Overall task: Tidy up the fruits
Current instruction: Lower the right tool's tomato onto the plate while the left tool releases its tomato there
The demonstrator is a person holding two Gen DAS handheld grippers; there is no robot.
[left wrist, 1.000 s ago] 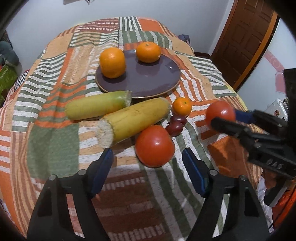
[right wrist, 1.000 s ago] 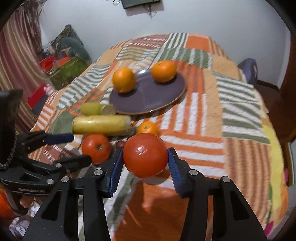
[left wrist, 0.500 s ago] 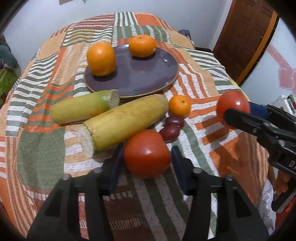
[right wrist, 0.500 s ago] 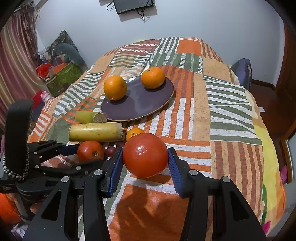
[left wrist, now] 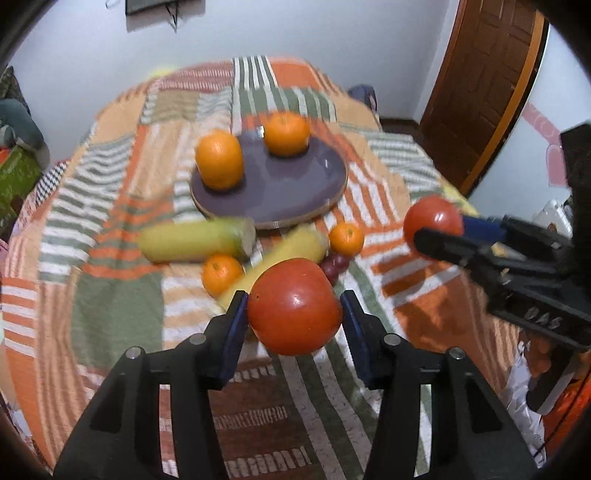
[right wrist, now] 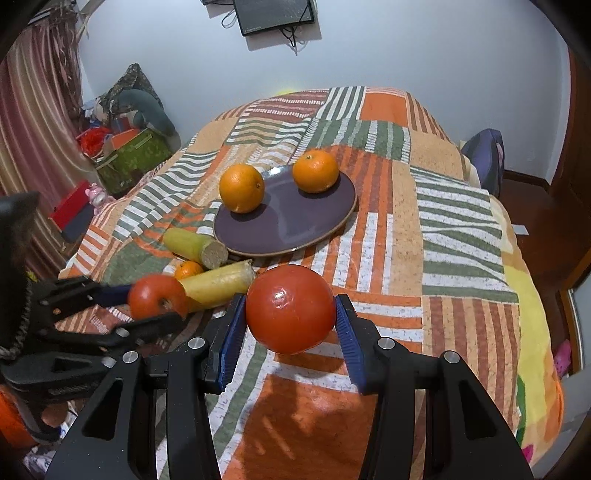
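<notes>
My left gripper (left wrist: 293, 308) is shut on a red tomato (left wrist: 293, 306) and holds it above the bedspread; it also shows in the right wrist view (right wrist: 157, 299). My right gripper (right wrist: 290, 314) is shut on a second red tomato (right wrist: 290, 308), seen at the right in the left wrist view (left wrist: 432, 221). A purple plate (right wrist: 288, 225) holds two oranges (right wrist: 242, 188) (right wrist: 316, 171). In front of it lie two yellow-green cobs (left wrist: 195, 240) (right wrist: 218, 282), two small tangerines (left wrist: 221, 273) (left wrist: 346, 239) and dark grapes (left wrist: 334, 266).
The fruit lies on a bed with a striped patchwork cover (right wrist: 461, 258). A wooden door (left wrist: 480, 74) stands at the right. Boxes and toys (right wrist: 125, 155) sit on the floor at the left. A screen (right wrist: 275, 14) hangs on the far wall.
My left gripper closed on the near tomato and lifted it off the cover. A second tangerine has come into view behind it. My right gripper rose with its tomato.
</notes>
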